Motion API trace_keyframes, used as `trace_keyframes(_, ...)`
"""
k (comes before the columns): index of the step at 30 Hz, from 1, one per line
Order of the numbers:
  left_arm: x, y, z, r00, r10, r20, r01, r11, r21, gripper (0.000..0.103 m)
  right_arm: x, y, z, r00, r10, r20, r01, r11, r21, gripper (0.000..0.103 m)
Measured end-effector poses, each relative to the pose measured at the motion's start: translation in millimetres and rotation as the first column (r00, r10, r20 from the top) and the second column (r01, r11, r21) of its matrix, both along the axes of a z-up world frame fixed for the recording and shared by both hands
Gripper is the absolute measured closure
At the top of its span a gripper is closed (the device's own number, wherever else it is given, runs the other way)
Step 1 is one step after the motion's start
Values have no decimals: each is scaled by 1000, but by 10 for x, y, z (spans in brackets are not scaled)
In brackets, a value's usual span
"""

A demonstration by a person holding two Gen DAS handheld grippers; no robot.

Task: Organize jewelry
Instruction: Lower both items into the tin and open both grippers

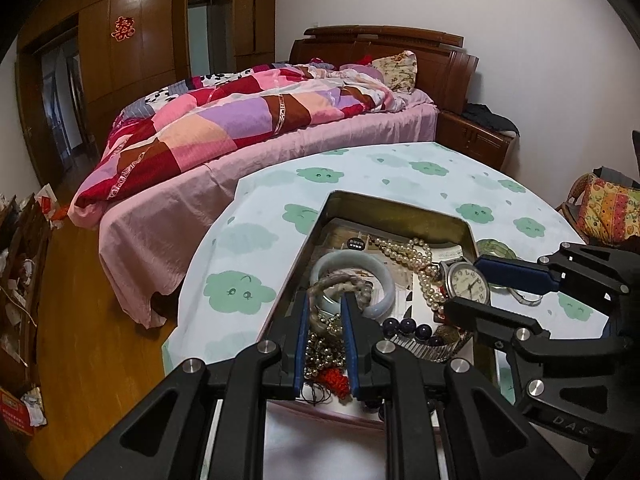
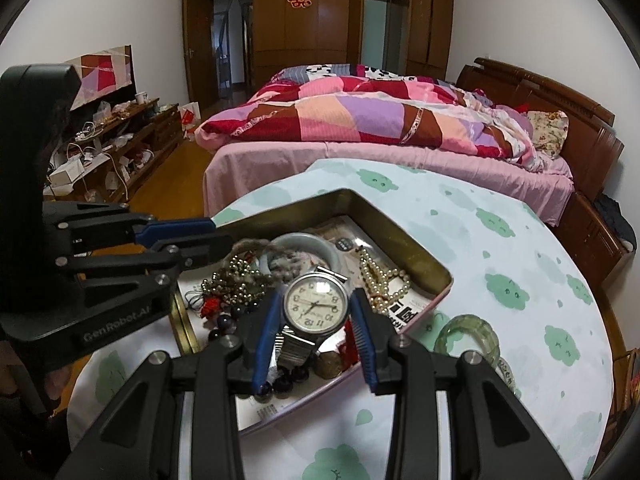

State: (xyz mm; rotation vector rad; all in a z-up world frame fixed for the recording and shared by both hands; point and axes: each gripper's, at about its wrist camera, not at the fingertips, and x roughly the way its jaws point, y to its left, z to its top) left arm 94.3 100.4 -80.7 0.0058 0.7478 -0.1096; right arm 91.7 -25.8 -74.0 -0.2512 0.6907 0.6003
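Observation:
An open metal tin [image 1: 400,205] [image 2: 424,258] of jewelry stands on the table. My right gripper [image 2: 317,292] is shut on a round silver wristwatch [image 2: 316,306], gripping its case from both sides while the metal strap hangs down over the tin. In the left wrist view the same watch [image 1: 469,285] sits between the right gripper's fingers [image 1: 508,271]. My left gripper [image 1: 326,296] is shut on a grey-brown braided cord bracelet [image 1: 340,282] [image 2: 250,245], with a gold bead chain [image 1: 322,344] trailing between its fingers. Beneath lie a pale jade bangle [image 1: 380,276], a pearl necklace [image 1: 416,258] and dark purple beads [image 1: 404,326].
A green bangle [image 2: 468,336] lies on the cloud-print tablecloth [image 2: 500,240] to the right of the tin. A bed with a patchwork quilt [image 1: 240,120] stands close behind the table. A cluttered low cabinet [image 2: 108,148] runs along the left wall.

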Motion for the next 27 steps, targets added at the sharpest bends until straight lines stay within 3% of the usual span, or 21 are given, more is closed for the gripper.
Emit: trace_keyframes(27, 4, 20, -5, 1000, 6, -2, -6, 1000, -1, 87, 48, -25, -78, 1000, -8, -24, 8, 1000, -8, 65)
